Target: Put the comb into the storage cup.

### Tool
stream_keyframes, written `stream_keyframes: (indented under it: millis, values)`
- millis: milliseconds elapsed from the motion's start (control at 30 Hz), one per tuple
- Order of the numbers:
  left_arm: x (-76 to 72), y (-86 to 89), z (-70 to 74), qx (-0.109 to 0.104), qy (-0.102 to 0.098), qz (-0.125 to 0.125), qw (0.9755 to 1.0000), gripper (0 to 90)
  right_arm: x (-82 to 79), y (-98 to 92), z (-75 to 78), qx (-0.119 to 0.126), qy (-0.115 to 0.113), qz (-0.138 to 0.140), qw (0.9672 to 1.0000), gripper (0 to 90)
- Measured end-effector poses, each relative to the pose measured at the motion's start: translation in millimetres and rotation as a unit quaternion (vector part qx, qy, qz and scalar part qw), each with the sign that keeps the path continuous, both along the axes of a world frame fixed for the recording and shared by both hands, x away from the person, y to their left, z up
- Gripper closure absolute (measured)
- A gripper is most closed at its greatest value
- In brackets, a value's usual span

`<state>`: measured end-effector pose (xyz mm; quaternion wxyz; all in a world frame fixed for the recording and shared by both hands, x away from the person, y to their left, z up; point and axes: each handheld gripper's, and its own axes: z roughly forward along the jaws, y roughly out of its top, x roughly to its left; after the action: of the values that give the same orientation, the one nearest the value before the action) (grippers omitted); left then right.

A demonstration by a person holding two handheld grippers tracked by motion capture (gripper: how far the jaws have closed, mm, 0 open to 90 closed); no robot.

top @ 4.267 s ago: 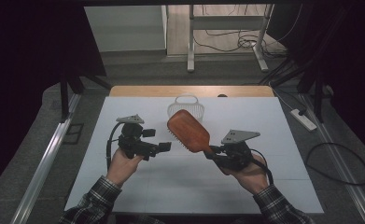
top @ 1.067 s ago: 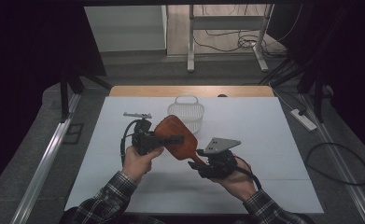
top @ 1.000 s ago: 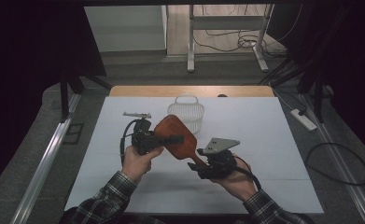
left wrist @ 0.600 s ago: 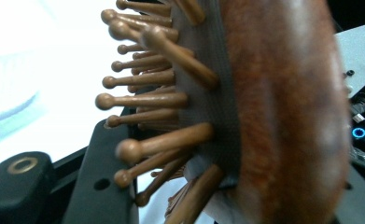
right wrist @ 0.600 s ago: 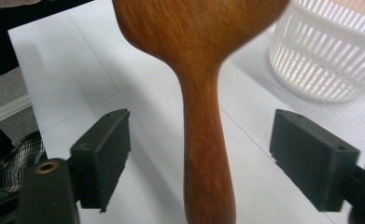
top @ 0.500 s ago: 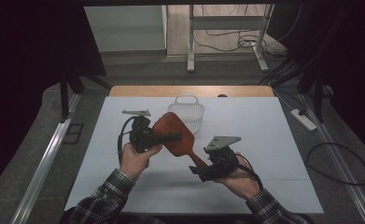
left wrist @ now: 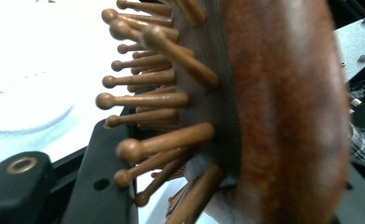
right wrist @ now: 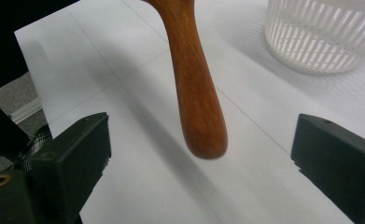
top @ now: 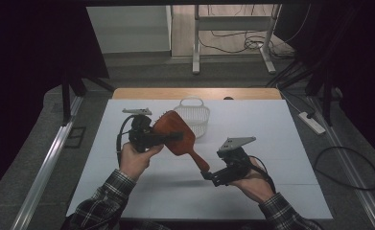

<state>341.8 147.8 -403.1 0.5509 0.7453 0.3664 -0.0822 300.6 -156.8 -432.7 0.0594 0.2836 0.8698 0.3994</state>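
1. The table (top: 127, 191) is covered in white sheeting, with a bare wooden strip along its far edge; the person's plaid sleeves come in over the near edge.
2. The white slatted basket (top: 193, 118) stands on the sheeting toward the far side of the table, behind the brush's head in the high view. In the right gripper view (right wrist: 322, 35) it stands upright at the upper right, well apart from the jaws.
3. The wooden hairbrush (top: 175, 138) is held in the air above the middle of the table, between the two hands. Its oval head is up by the left hand and its handle slants down toward the right hand. In the left gripper view (left wrist: 283, 112) the red-brown back of the head faces right, and the round-tipped wooden bristles stick out to the left.
4. The left gripper (top: 168, 137) is clamped on the head of the brush and carries it alone. One black jaw lies against the bristle side; the other is hidden behind the brush's back.
5. The right gripper (top: 210, 174) sits just below the end of the handle with its jaws spread wide. They have just been opening, and nothing presses between them. In the right gripper view (right wrist: 201, 140) the rounded handle tip hangs in the gap, clear of both black jaws.
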Motion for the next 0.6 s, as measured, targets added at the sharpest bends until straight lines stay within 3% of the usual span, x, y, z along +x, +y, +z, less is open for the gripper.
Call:
stream_keyframes:
  millis: [300, 600]
  values:
    - [3.5, 2.6, 3.4, 0.01, -0.003, 0.009, 0.9999, 56.3, 0.9, -8.6, -1.9, -0.005, -0.012, 0.005, 0.9999, 0.0]
    - [8.1, 8.5, 7.7, 0.015, -0.004, 0.018, 0.9997, 56.3, -0.6, -18.3, -3.3, -0.011, -0.005, 0.005, 0.9999, 0.0]
